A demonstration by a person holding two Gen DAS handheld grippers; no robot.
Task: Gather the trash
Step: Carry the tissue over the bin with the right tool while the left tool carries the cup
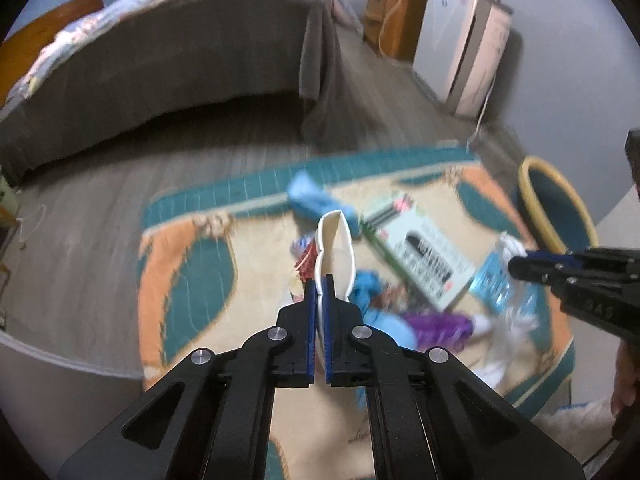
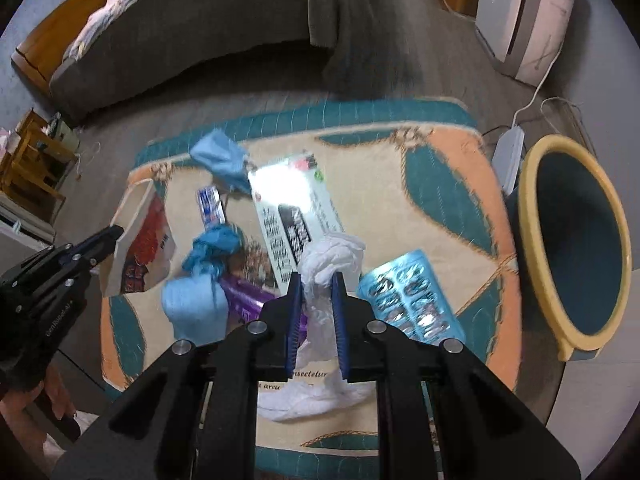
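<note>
Both hands were in the pick-up step. The left hand-held gripper (image 1: 320, 284) was clamped on the edge of a small paper bag (image 1: 334, 248), held clear of the rug (image 1: 192, 280). The right hand-held gripper (image 2: 316, 284) was pinched on a crumpled white plastic bag (image 2: 332, 252), part of it trailing on the rug. Other litter lay scattered there: a flat box (image 2: 292, 208), a blister pack (image 2: 408, 292), blue wads. The next move likely called for carrying both catches to the yellow-rimmed bin (image 2: 536, 216) beside the rug and releasing over its mouth.

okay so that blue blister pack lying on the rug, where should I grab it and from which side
Take the blue blister pack by its bare edge nearest the bin, coming from above with the tongs across its width. It lies flat, so only the thin rim offers a pinch.
</note>
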